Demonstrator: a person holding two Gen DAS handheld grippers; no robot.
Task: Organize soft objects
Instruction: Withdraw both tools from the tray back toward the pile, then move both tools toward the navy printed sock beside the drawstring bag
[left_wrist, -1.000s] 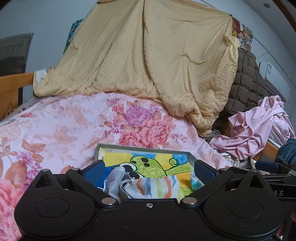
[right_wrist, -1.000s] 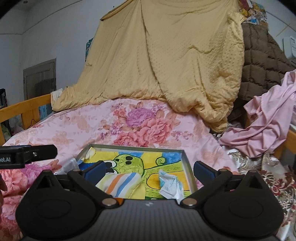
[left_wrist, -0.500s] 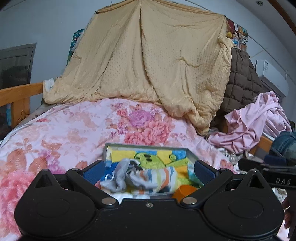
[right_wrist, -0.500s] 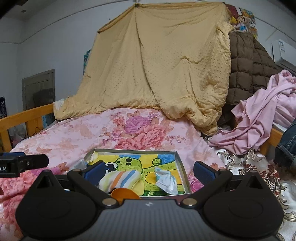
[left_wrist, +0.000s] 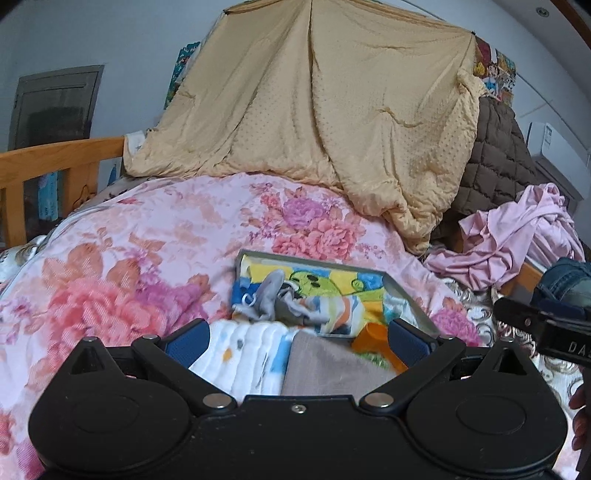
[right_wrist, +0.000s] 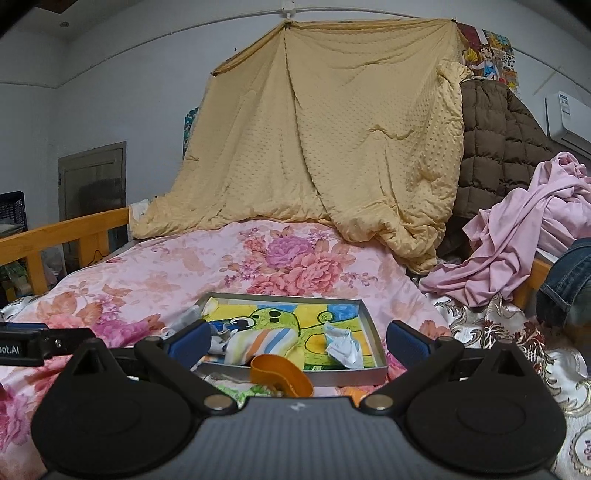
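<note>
**poster1:** Looking at both wrist views: shallow grey tray (right_wrist: 373, 334) with the cartoon frog print parked on the floral quilt (left_wrist: 155, 236) in the middle of the bed. Probably meant as the collecting spot, judging by the little stuff already in it: striped cloth (right_wrist: 258, 341), grey sock (left_wrist: 267, 299), crumpled white scrap (right_wrist: 341, 343).

**poster2:** Yep. Left tongs (left_wrist: 297, 341) spread wide, clamped on nothing. Right tongs (right_wrist: 297, 341) same deal, wide apart and empty.

**poster1:** Still loose outside the tray though: white padded cloth (left_wrist: 240, 356) and a grey cloth (left_wrist: 332, 363) lying right under the left tongs, just short of the tray's near edge. Also an orange plastic thing (right_wrist: 280, 373) touching the near rim. Scoop maybe? Can't tell.

**poster2:** Guessing the low forward aim of the left tongs is about lining up on that white padded cloth. Floppy, so likely to sag and drag once pinched; better grabbed at a fold than a flat spot.

**poster1:** Agreed. Roughly midway, going by three bits in and at least two out. Yellow blanket (right_wrist: 332, 147) hung up behind, pink garment (right_wrist: 517, 243) heaped off to the right, well apart from the tray.
</note>
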